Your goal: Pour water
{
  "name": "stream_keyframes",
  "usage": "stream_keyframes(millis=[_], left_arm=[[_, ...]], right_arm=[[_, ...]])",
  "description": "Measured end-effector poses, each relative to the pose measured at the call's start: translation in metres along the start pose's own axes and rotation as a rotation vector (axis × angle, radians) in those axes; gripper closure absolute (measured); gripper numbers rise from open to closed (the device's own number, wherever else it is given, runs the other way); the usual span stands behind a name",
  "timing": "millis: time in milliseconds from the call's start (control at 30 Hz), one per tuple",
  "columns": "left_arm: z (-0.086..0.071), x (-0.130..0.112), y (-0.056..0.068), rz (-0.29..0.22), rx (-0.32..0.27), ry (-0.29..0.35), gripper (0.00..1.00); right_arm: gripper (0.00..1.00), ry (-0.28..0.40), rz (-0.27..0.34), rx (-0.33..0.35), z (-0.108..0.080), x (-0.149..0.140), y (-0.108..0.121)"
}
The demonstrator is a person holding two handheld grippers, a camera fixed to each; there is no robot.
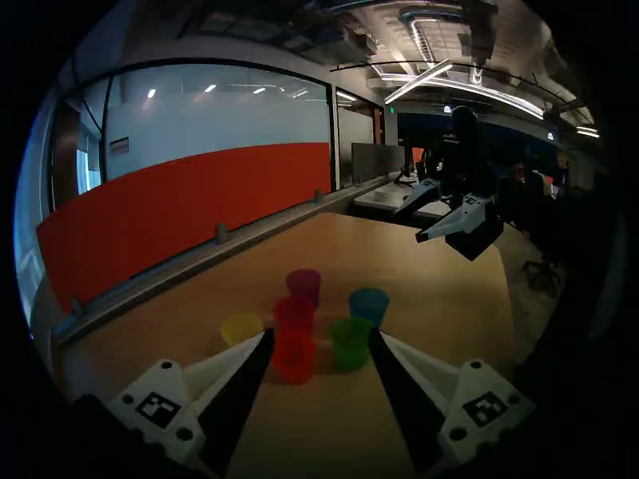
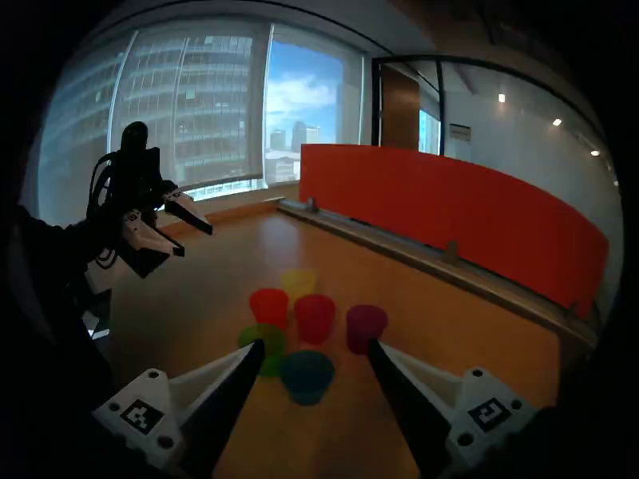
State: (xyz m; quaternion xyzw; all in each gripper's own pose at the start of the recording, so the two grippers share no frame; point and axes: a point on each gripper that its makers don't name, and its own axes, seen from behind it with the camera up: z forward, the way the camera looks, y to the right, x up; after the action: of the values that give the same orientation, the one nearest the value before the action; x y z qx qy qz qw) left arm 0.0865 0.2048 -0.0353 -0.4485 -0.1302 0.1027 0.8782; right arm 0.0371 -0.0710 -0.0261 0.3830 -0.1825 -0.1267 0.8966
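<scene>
Left gripper view: left gripper [image 1: 319,337] low over wooden worktop [image 1: 447,303], fingers wide apart, clamping nothing. Cup cluster just ahead of tips: yellow cup [image 1: 241,327], front red cup [image 1: 294,357], rear red cup [image 1: 293,310], magenta cup [image 1: 304,285], blue cup [image 1: 368,304], green cup [image 1: 351,343]. Right gripper [image 1: 407,226] in air beyond, fingers apart, well apart from cups.

Right gripper view: right gripper [image 2: 313,345] fingers apart, empty. Blue cup [image 2: 307,375] nearest, between fingers; green cup [image 2: 263,342] beside it; magenta cup [image 2: 366,327] near other tip. Left gripper [image 2: 198,243] raised at left, fingers apart.

Smooth translucent plastic cups [image 1: 294,313] on a softly glossy wood table [image 1: 447,295]; red panel [image 2: 479,207] matt, window [image 2: 192,112] glass.
</scene>
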Motion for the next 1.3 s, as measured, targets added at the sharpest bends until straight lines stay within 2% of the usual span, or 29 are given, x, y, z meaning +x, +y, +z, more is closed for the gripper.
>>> stream_keyframes(millis=[300, 700, 1000, 1300], left_arm=[[0.008, -0.018, -0.001, -0.010, -0.008, -0.027, 0.14], [0.016, -0.029, -0.002, -0.021, -0.018, -0.038, 0.14], [0.025, -0.043, -0.002, -0.032, -0.022, -0.059, 0.14], [0.029, -0.047, -0.003, -0.036, -0.029, -0.062, 0.14]], right_arm=[[0.00, -0.035, -0.002, 0.004, 0.011, -0.017, -0.002], [0.00, -0.097, 0.014, 0.013, 0.034, -0.050, -0.002], [0.00, -0.139, 0.002, 0.035, 0.051, -0.072, -0.010], [0.00, -0.176, -0.021, 0.041, 0.070, -0.090, -0.016]])
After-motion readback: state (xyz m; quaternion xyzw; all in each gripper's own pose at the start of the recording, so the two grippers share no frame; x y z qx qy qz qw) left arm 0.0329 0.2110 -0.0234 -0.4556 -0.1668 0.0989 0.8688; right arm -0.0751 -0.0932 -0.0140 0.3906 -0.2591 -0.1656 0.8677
